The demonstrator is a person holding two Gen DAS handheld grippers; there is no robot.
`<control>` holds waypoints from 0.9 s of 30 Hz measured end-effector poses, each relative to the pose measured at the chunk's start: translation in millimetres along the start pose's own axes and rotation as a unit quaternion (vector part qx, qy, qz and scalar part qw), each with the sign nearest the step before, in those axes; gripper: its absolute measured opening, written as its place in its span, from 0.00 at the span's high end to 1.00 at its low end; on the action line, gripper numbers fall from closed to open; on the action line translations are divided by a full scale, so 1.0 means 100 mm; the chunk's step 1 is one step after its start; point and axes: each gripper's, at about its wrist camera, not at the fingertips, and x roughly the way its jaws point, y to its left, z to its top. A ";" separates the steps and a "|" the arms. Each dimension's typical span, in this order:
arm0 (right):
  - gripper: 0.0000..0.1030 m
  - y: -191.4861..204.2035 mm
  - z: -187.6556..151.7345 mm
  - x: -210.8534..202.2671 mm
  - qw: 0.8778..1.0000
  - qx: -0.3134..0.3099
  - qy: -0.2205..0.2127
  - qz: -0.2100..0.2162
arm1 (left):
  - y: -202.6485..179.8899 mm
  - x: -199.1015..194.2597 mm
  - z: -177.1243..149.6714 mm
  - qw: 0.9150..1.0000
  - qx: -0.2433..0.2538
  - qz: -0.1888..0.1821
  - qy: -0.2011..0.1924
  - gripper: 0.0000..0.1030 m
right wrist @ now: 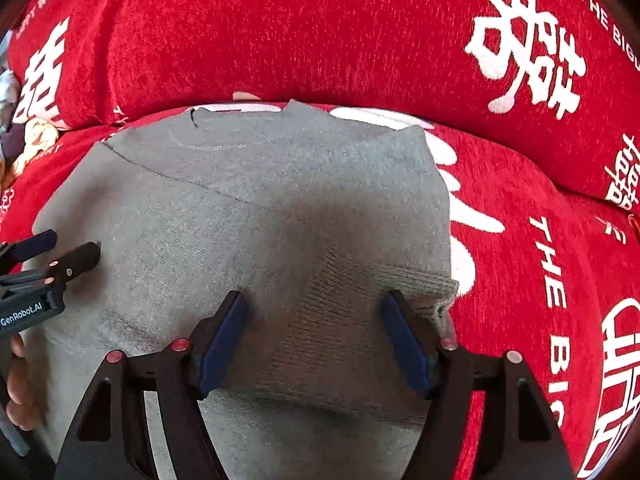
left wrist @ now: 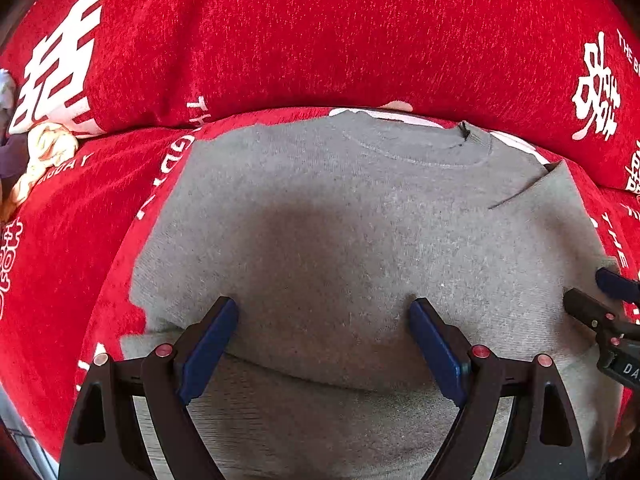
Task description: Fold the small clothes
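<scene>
A small grey knit sweater (left wrist: 340, 220) lies flat on a red sofa seat, neckline at the far side, sleeves folded in over the body. It also shows in the right wrist view (right wrist: 248, 208). My left gripper (left wrist: 324, 312) is open, its blue pads just above a folded edge near the sweater's lower left. My right gripper (right wrist: 316, 304) is open over the ribbed cuff of a folded sleeve (right wrist: 360, 292) at the sweater's right side. Each gripper shows at the edge of the other's view: the right one (left wrist: 600, 296) and the left one (right wrist: 68, 252).
The red sofa cover (left wrist: 80, 260) with white lettering surrounds the sweater; a red back cushion (left wrist: 340, 32) rises behind it. A pile of other clothes, cream and dark (left wrist: 44, 152), lies at the far left.
</scene>
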 end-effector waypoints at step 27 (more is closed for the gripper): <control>0.21 0.23 -0.03 -0.09 0.998 -0.019 -0.028 0.051 | 0.17 -0.22 -0.04 1.000 0.008 0.001 -0.026 0.01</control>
